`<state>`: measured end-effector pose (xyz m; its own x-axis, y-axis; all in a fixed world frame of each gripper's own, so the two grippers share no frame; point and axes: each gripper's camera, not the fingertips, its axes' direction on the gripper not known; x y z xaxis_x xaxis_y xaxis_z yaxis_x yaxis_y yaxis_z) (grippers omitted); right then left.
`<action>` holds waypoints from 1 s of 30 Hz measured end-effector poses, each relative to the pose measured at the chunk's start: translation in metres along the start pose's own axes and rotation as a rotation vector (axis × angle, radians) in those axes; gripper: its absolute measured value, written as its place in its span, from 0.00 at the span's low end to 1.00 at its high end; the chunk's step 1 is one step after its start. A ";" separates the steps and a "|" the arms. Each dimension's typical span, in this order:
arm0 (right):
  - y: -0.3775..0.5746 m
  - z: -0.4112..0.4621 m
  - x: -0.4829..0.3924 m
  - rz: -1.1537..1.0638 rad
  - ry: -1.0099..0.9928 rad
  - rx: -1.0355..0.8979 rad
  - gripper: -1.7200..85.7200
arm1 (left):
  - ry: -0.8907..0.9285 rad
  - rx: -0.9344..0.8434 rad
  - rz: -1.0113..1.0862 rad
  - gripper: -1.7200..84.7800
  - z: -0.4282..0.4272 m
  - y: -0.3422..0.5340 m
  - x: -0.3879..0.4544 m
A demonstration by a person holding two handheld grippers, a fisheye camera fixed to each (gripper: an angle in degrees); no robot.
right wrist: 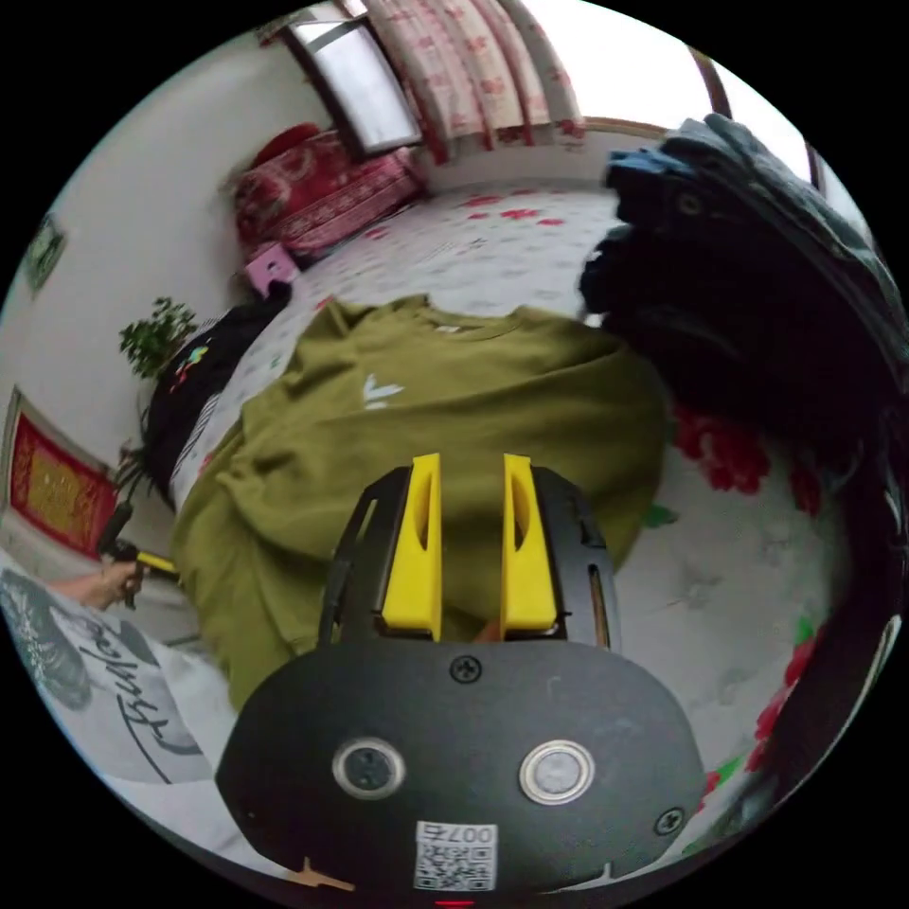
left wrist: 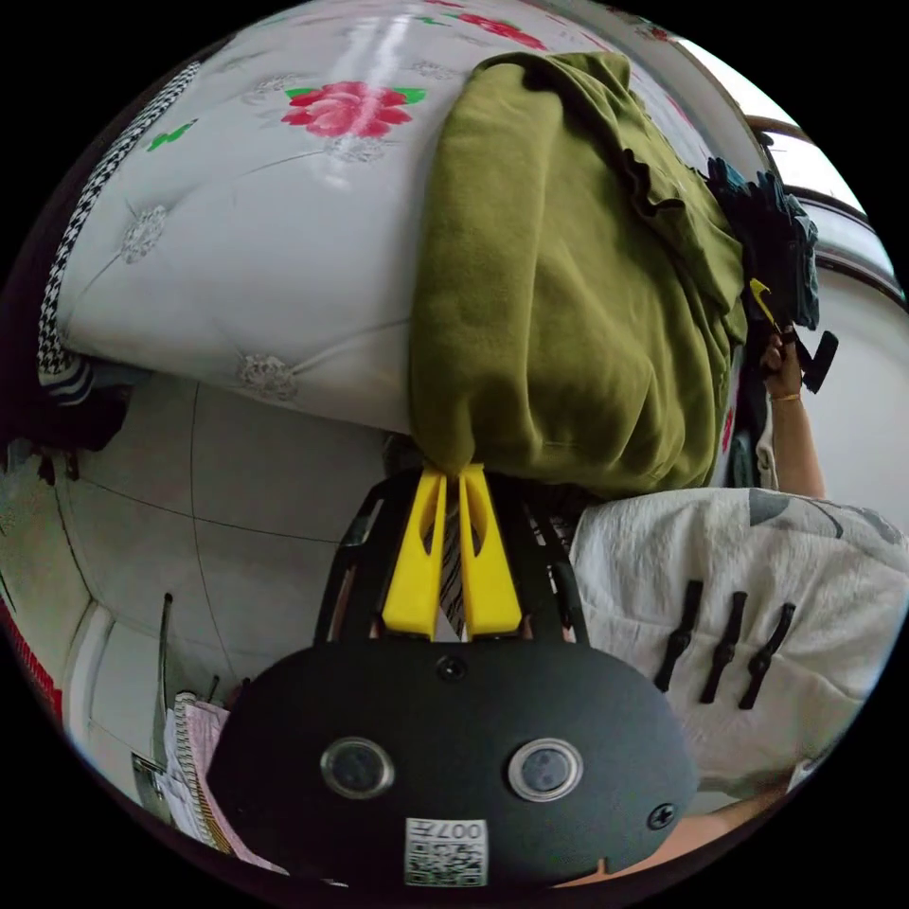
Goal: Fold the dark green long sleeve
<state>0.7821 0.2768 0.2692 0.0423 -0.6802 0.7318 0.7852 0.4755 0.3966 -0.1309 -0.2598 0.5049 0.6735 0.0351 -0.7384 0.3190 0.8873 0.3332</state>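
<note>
Olive-green fabric takes up the middle of the left gripper view: the long sleeve shirt (left wrist: 559, 284) lies bunched on a white quilted mattress (left wrist: 256, 246) printed with red flowers, and one part of it hangs over the mattress edge. The left gripper (left wrist: 453, 478) has its two yellow jaws pressed close together on that hanging edge of the shirt, the cloth pinched between their tips. Below the mattress edge is a pale tiled floor (left wrist: 189, 492). To the right of the gripper is the person's light patterned garment (left wrist: 748, 587) with dark toggle fastenings. Further off, beyond the shirt, the right gripper (left wrist: 762, 303) appears small, held in a hand beside a dark heap of clothes (left wrist: 772, 227) (whether its jaws are apart cannot be told from here).

From the right gripper view, the shirt (right wrist: 445, 398) is spread across the mattress (right wrist: 739, 568), neckline on the far side, a small white mark on its chest. The right gripper (right wrist: 471, 464) hangs over the shirt with its yellow jaws parted and nothing between them. The dark heap of clothes (right wrist: 748, 284) sits just beside the shirt. At the view's left edge a hand holds the left gripper (right wrist: 151, 563) at the shirt's edge. Patterned curtains (right wrist: 473, 66) hang by a window at the far end of the room.
</note>
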 end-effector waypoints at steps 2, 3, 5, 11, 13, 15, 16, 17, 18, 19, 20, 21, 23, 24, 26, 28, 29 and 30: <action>0.004 0.007 -0.043 -0.110 -0.079 -0.040 0.12 | 0.001 -0.009 0.021 0.01 -0.001 -0.002 -0.002; 0.004 0.012 -0.077 -0.190 -0.127 -0.049 0.12 | 0.000 -0.012 0.036 0.01 -0.001 -0.004 -0.003; 0.003 0.026 -0.133 -0.348 -0.170 -0.080 0.12 | -0.002 -0.011 0.055 0.01 -0.002 -0.005 -0.003; 0.014 0.111 -0.235 -0.581 -0.034 -0.331 0.09 | 0.015 -0.005 0.135 0.01 -0.011 0.001 -0.014; 0.004 0.069 -0.233 -0.558 -0.037 -0.247 0.09 | 0.041 0.007 0.164 0.01 -0.017 0.007 -0.020; -0.001 0.025 -0.233 -0.558 -0.020 -0.128 0.09 | 0.090 0.036 0.196 0.01 -0.025 0.014 -0.028; -0.001 0.005 -0.234 -0.559 -0.042 -0.081 0.09 | 0.102 0.042 0.201 0.01 -0.026 0.015 -0.031; 0.000 -0.001 -0.235 -0.563 -0.064 -0.075 0.10 | 0.123 0.051 0.210 0.01 -0.028 0.015 -0.036; 0.003 -0.003 -0.238 -0.585 -0.116 -0.100 0.10 | 0.139 0.054 0.219 0.01 -0.029 0.015 -0.040; 0.008 0.008 -0.241 -0.600 -0.123 -0.159 0.11 | 0.146 0.054 0.225 0.01 -0.029 0.015 -0.043; 0.011 0.017 -0.242 -0.600 -0.107 -0.204 0.11 | 0.157 0.054 0.240 0.01 -0.030 0.014 -0.047; 0.016 0.034 -0.241 -0.588 -0.062 -0.320 0.12 | 0.166 0.054 0.257 0.01 -0.032 0.014 -0.051; 0.024 0.029 -0.231 -0.532 -0.065 -0.370 0.12 | 0.184 0.055 0.288 0.01 -0.036 0.015 -0.056; 0.030 0.008 -0.216 -0.456 -0.095 -0.322 0.13 | 0.205 0.059 0.306 0.01 -0.039 0.017 -0.061; 0.046 -0.033 -0.182 -0.318 -0.107 -0.253 0.14 | 0.246 0.065 0.328 0.01 -0.044 0.018 -0.070; 0.087 -0.085 -0.122 -0.087 -0.095 -0.209 0.14 | 0.284 0.073 0.342 0.01 -0.049 0.020 -0.079; 0.100 -0.096 -0.106 -0.020 -0.092 -0.209 0.15 | 0.311 0.076 0.349 0.01 -0.052 0.020 -0.086; 0.131 -0.116 -0.074 0.116 -0.086 -0.219 0.15 | 0.337 0.081 0.356 0.01 -0.055 0.020 -0.091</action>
<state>0.9538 0.3247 0.2033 0.0940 -0.5740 0.8135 0.8935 0.4090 0.1853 -0.2223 -0.2198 0.5467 0.5016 0.4876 -0.7146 0.1685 0.7551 0.6336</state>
